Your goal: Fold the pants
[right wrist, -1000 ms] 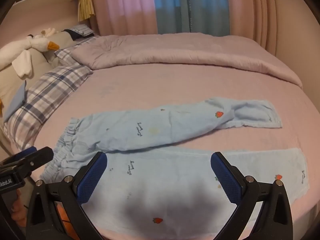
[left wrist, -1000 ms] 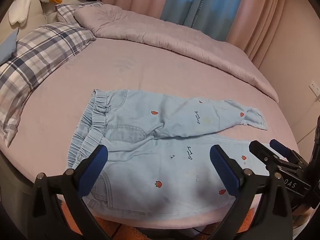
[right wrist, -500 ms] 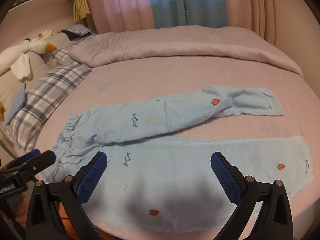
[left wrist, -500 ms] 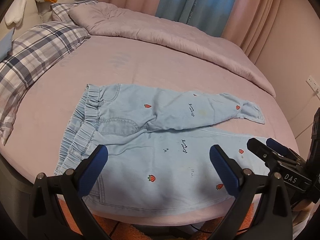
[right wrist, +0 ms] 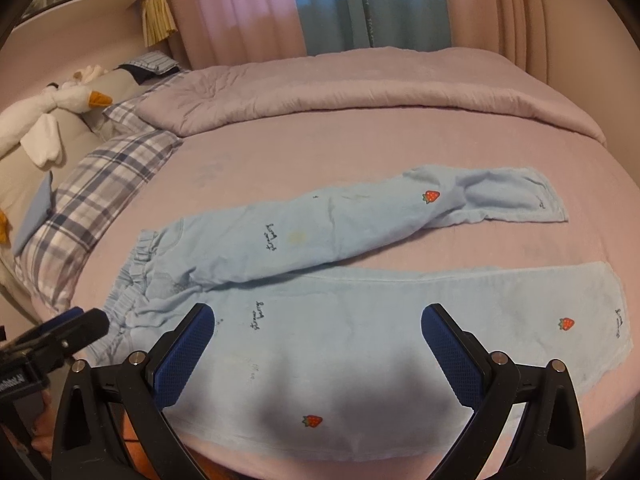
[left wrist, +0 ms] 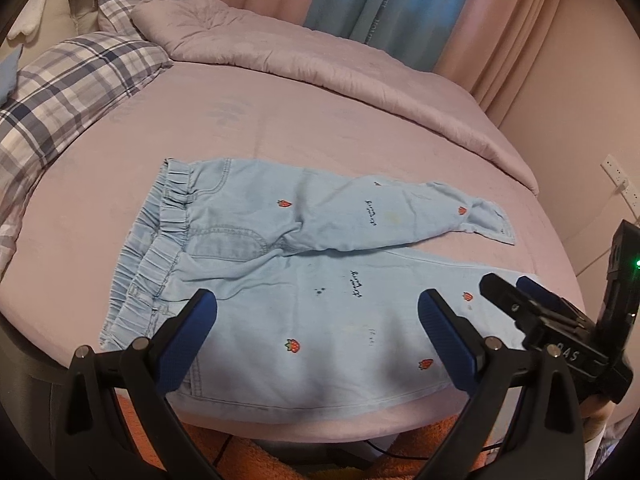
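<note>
Light blue pants (left wrist: pixel 280 280) with strawberry prints lie spread flat on the pink bed (left wrist: pixel 280 128), elastic waistband to the left, both legs running right. The far leg (right wrist: pixel 360 224) angles away from the near leg (right wrist: pixel 400 320). My left gripper (left wrist: pixel 318 312) hovers open above the near leg close to the waistband, holding nothing. My right gripper (right wrist: pixel 318 324) hangs open over the middle of the near leg, also with nothing between its fingers. Each gripper shows at the edge of the other's view.
A folded lilac duvet (left wrist: pixel 320 60) lies across the far side of the bed. Plaid pillows (left wrist: pixel 72 88) and a plush goose (right wrist: pixel 52 108) sit at the left. Curtains (right wrist: pixel 320 4) hang behind. An orange rug (left wrist: pixel 248 452) lies below the near bed edge.
Both grippers have come slightly closer and lower toward the pants, which now fill more of each view. The pants have not moved; both grippers stay open.
</note>
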`<state>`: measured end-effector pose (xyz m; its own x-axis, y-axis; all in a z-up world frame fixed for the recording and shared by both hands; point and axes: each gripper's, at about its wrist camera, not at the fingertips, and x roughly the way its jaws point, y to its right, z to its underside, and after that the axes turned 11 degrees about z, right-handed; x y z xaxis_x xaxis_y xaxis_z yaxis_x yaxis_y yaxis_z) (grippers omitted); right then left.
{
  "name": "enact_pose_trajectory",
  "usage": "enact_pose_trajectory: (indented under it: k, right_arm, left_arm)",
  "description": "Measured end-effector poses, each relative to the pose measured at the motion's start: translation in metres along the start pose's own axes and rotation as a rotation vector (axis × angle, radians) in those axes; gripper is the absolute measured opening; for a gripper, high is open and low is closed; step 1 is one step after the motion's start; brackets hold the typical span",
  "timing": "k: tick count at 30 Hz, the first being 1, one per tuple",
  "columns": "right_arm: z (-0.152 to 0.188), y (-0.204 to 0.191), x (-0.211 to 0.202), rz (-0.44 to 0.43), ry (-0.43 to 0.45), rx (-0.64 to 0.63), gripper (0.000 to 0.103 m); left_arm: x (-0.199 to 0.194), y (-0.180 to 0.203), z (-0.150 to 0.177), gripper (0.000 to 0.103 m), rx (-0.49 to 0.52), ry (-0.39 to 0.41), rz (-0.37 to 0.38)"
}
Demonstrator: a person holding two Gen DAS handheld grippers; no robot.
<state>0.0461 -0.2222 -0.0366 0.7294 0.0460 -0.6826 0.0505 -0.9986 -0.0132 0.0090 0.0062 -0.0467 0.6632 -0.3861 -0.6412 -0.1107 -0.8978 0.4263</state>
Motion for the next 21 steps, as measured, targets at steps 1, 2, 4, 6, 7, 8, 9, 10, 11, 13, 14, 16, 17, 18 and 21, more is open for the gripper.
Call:
enact_pose_trajectory:
  k: [1, 2, 4, 6, 7, 8, 9, 10, 11, 13, 14, 16, 17, 18, 21]
  right_arm:
    - [0.001, 0.000, 0.000, -0.002, 0.000, 0.000, 0.103]
    - [0.001, 0.000, -0.001, -0.002, 0.002, 0.000, 0.103]
    - [0.002, 0.001, -0.001, 0.004, 0.003, 0.000, 0.103]
    - [0.002, 0.002, -0.002, 0.008, 0.001, 0.009, 0.103]
    - [0.002, 0.004, -0.002, 0.008, 0.000, 0.012, 0.103]
    - [0.002, 0.004, -0.003, 0.007, -0.006, 0.016, 0.103]
    - [0.002, 0.005, -0.003, 0.010, -0.012, 0.016, 0.103]
    - [0.002, 0.006, -0.003, 0.013, -0.016, 0.017, 0.103]
    - [0.002, 0.007, -0.003, 0.018, -0.023, 0.016, 0.103]
    - [0.003, 0.010, -0.003, 0.027, -0.025, 0.015, 0.103]
    - [0.003, 0.011, -0.003, 0.028, -0.027, 0.019, 0.103]
    - [0.003, 0.012, -0.003, 0.027, -0.044, 0.028, 0.103]
    - [0.003, 0.013, -0.003, 0.025, -0.049, 0.032, 0.103]
    - [0.004, 0.013, -0.003, 0.026, -0.055, 0.034, 0.103]
    - [0.004, 0.014, -0.003, 0.023, -0.046, 0.037, 0.103]
  left_arm:
    - [0.000, 0.001, 0.000, 0.100, 0.004, -0.001, 0.003]
    - [0.001, 0.003, 0.000, 0.100, 0.009, -0.004, 0.005]
    - [0.002, 0.004, 0.000, 0.100, 0.013, -0.012, 0.009]
    - [0.002, 0.005, 0.001, 0.100, 0.012, -0.016, 0.014]
    - [0.002, 0.005, 0.001, 0.100, 0.011, -0.017, 0.015]
    - [0.002, 0.005, 0.001, 0.100, 0.009, -0.019, 0.014]
    - [0.002, 0.005, 0.001, 0.100, 0.008, -0.020, 0.015]
    - [0.002, 0.005, 0.001, 0.100, 0.006, -0.022, 0.017]
    - [0.004, 0.005, 0.000, 0.100, 0.005, -0.023, 0.016]
    - [0.004, 0.004, 0.000, 0.100, 0.002, -0.027, 0.017]
    - [0.005, 0.004, 0.000, 0.100, 0.002, -0.028, 0.015]
    - [0.005, 0.005, 0.000, 0.100, 0.006, -0.028, 0.005]
    - [0.005, 0.005, 0.000, 0.100, 0.007, -0.027, 0.002]
    - [0.005, 0.005, 0.000, 0.100, 0.007, -0.027, 0.002]
    - [0.004, 0.004, 0.000, 0.100, 0.003, -0.032, 0.005]
